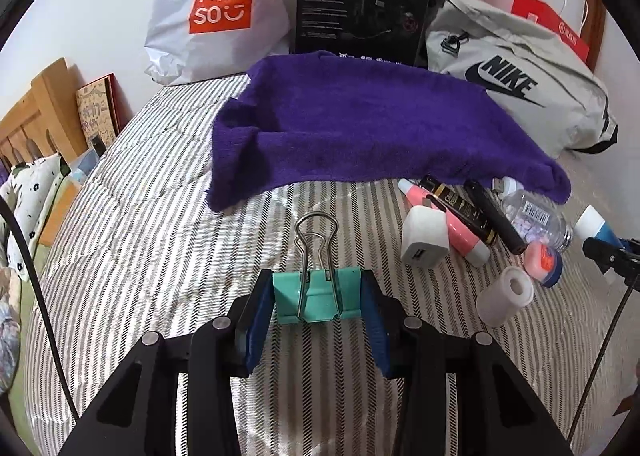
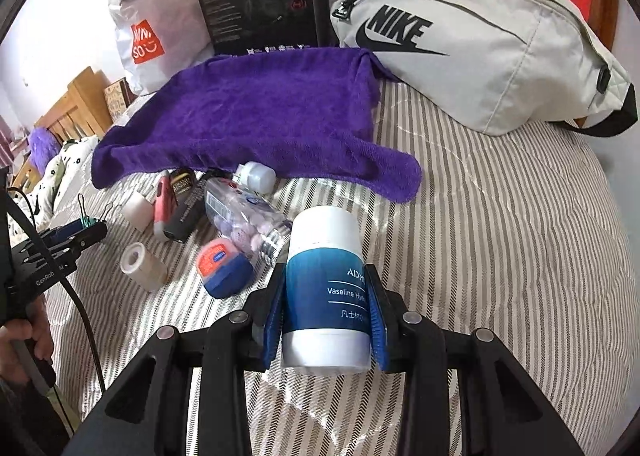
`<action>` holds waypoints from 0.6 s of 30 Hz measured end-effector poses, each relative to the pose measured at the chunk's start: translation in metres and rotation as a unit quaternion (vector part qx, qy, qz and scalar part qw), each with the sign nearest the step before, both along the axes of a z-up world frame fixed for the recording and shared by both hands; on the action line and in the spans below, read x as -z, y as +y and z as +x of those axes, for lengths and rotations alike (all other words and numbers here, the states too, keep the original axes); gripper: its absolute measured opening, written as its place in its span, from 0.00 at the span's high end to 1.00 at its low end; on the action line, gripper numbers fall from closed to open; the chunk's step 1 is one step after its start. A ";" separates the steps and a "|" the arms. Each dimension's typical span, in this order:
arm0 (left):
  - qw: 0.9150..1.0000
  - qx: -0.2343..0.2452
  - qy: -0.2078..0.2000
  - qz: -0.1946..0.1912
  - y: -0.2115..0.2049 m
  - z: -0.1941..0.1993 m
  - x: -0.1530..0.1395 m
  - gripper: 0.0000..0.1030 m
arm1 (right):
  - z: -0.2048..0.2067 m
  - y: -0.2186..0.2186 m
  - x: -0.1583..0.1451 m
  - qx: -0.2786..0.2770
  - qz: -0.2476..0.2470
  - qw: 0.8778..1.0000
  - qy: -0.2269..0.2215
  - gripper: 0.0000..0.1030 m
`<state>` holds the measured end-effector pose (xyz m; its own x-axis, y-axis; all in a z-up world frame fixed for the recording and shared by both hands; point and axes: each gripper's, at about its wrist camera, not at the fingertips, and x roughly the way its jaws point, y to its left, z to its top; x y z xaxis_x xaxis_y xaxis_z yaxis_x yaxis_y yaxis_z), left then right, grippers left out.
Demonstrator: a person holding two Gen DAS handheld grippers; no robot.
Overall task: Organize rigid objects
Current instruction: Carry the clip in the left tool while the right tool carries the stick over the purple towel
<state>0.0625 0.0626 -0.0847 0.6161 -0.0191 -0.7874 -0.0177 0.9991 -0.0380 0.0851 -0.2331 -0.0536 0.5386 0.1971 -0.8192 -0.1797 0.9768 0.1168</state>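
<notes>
Left wrist view: left gripper [image 1: 318,298] closed on a teal binder clip [image 1: 316,294], blue pads pressed to both sides, wire handles pointing forward over the striped bedcover [image 1: 140,256], with a purple towel [image 1: 360,127] beyond and a white charger [image 1: 424,234], tape roll [image 1: 506,292] and other small items heaped at right. Right wrist view: right gripper [image 2: 326,320] clamped on a blue-and-white Vaseline bottle [image 2: 326,288] held above the bedcover, plus the left gripper's side profile at far left and a hand [image 2: 24,340] on its handle, unseen from the left camera.
</notes>
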 end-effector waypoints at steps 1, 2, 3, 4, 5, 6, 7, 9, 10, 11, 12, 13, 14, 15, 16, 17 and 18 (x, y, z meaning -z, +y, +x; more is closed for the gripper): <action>1.000 -0.001 0.000 -0.002 0.001 0.000 -0.002 0.61 | 0.000 0.001 -0.002 0.000 0.001 1.000 -0.002 0.65; 1.000 -0.002 -0.002 -0.001 0.002 0.000 -0.003 0.61 | 0.001 0.002 -0.003 -0.002 0.003 1.000 -0.003 0.65; 1.000 -0.002 -0.004 -0.001 0.003 0.000 -0.006 0.61 | 0.002 0.003 -0.004 -0.004 0.005 1.000 -0.004 0.65; 1.000 -0.001 -0.004 -0.003 0.003 0.000 -0.007 0.61 | 0.002 0.004 -0.005 -0.005 0.008 1.000 -0.006 0.65; 1.000 -0.002 -0.005 -0.007 0.004 0.000 -0.009 0.61 | 0.003 0.005 -0.006 -0.005 0.012 1.000 -0.006 0.65; 1.000 -0.002 -0.006 -0.009 0.004 0.000 -0.010 0.61 | 0.004 0.006 -0.007 -0.006 0.014 1.000 -0.007 0.65; 1.000 -0.001 -0.006 -0.008 0.004 0.001 -0.012 0.61 | 0.005 0.007 -0.008 -0.007 0.015 1.000 -0.009 0.65; 1.000 -0.001 -0.008 -0.005 0.004 0.001 -0.015 0.61 | 0.008 0.009 -0.009 -0.008 0.019 1.000 -0.009 0.65; 1.000 0.000 -0.008 -0.004 0.003 0.002 -0.016 0.61 | 0.009 0.009 -0.009 -0.008 0.021 1.000 -0.010 0.65; 1.000 -0.001 -0.009 -0.003 0.003 0.003 -0.018 0.61 | 0.010 0.010 -0.010 -0.009 0.024 1.000 -0.010 0.65; 1.000 -0.001 -0.009 -0.003 0.003 0.004 -0.019 0.61 | 0.012 0.010 -0.010 -0.008 0.025 1.000 -0.010 0.65; 1.000 0.000 -0.011 -0.002 0.002 0.006 -0.022 0.61 | 0.013 0.010 -0.010 -0.007 0.026 1.000 -0.011 0.65; 1.000 0.001 -0.013 -0.001 0.000 0.007 -0.024 0.61 | 0.014 0.010 -0.010 -0.007 0.027 1.000 -0.011 0.65; 1.000 0.001 -0.015 0.001 0.000 0.008 -0.026 0.61 | 0.016 0.010 -0.011 -0.006 0.029 0.999 -0.011 0.65; 1.000 0.003 -0.017 0.002 -0.001 0.010 -0.029 0.61 | 0.017 0.009 -0.011 -0.006 0.031 0.999 -0.012 0.65; 1.000 0.005 -0.019 0.003 -0.002 0.012 -0.031 0.61 | 0.019 0.010 -0.012 -0.006 0.032 0.999 -0.012 0.65; 1.000 0.005 -0.021 0.004 -0.003 0.014 -0.034 0.61 | 0.021 0.010 -0.013 -0.005 0.032 0.999 -0.013 0.65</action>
